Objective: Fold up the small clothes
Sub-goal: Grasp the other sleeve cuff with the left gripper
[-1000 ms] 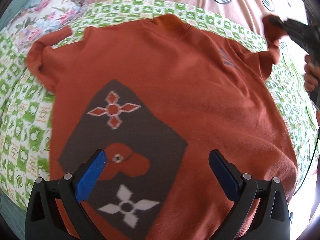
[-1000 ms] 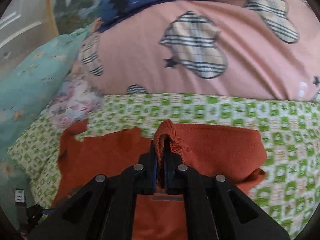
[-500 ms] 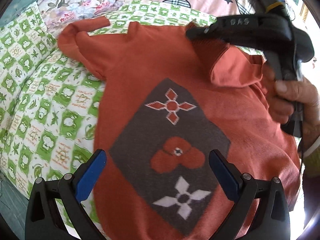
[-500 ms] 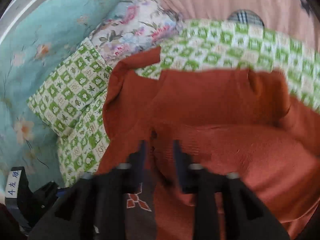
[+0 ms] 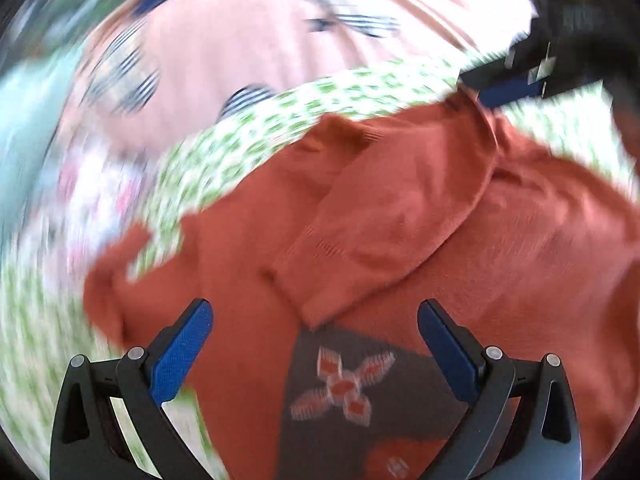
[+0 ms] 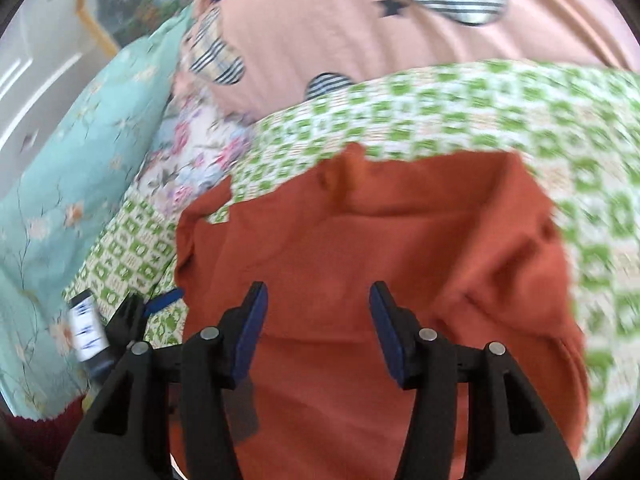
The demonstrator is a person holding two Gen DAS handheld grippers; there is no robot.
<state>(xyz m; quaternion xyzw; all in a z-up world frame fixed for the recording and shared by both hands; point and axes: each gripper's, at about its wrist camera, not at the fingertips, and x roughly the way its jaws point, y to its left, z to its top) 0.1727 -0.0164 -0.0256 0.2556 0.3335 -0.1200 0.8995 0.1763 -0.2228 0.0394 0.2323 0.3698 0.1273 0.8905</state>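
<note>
Left gripper (image 5: 314, 336): jaws wide open, holding nothing, hovering over the rust-orange knit sweater with a dark grey diamond panel (image 5: 520, 264); its view is motion-blurred, so it's swinging toward the collar end, where 0.5 s ago it looked at the chest panel

Sweater lies flat on the green-and-white checked quilt (image 6: 460, 112), collar at 12 o'clock. Left sleeve (image 5: 108, 280) at 9 o'clock is unfolded

Changed: folded-in right sleeve (image 5: 392, 220) now lies diagonally across the chest, cuff just above the panel

Right gripper (image 6: 316, 330): pinched shut on that sleeve 1.0 s ago, parting 0.5 s ago, now jaws well apart, empty, above the cloth

Judgement: right-sleeve fold done; left sleeve likely next
</note>
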